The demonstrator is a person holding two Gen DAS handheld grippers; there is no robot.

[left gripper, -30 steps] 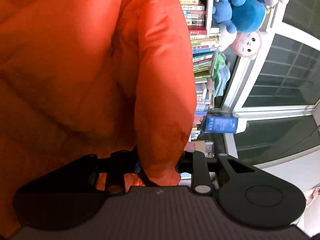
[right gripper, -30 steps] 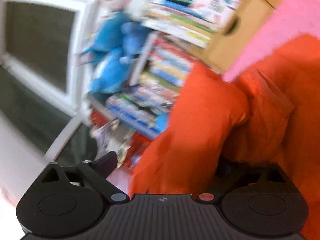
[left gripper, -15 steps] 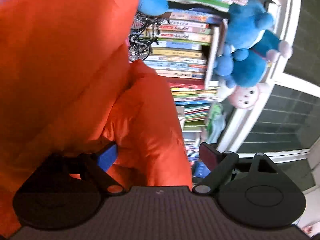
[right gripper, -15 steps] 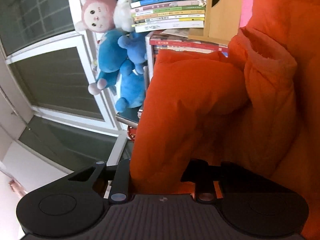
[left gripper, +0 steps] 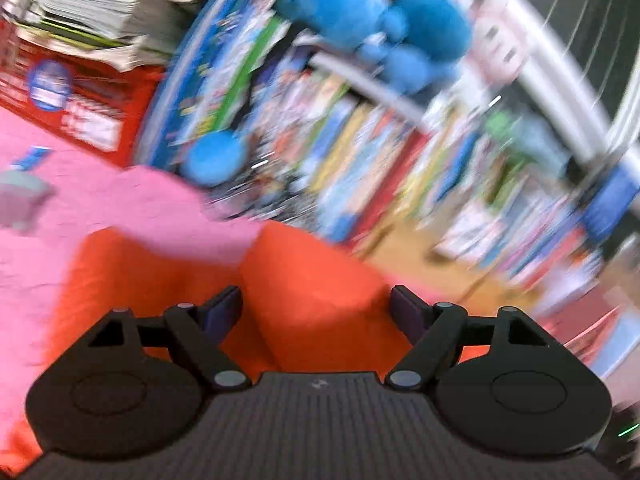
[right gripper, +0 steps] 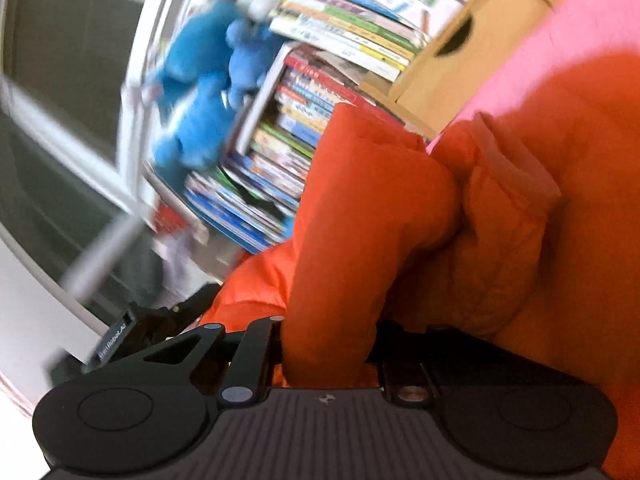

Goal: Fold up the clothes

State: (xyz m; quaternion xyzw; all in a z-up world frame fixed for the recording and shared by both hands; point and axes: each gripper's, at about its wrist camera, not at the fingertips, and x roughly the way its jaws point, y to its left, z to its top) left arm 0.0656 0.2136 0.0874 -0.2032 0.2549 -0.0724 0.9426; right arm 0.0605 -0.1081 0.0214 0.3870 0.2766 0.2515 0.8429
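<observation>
Books (right gripper: 304, 148) and blue plush toys (left gripper: 384, 20) fill the shelves behind. On the pink cover (left gripper: 80, 216) lies the orange jacket (left gripper: 312, 280). Left tongs (left gripper: 316, 308) gape wide, holding nothing. Right tongs (right gripper: 326, 344) pinch a puffy jacket fold, likely to pull it over.

The puffy orange jacket (right gripper: 460, 208) lies bunched on pink bedding (left gripper: 80, 220), apparently folded over.

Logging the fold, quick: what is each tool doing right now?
Left tool: open, holding nothing, above the puffy orange padded jacket.
Right tool: closed on a fold of that jacket.
</observation>
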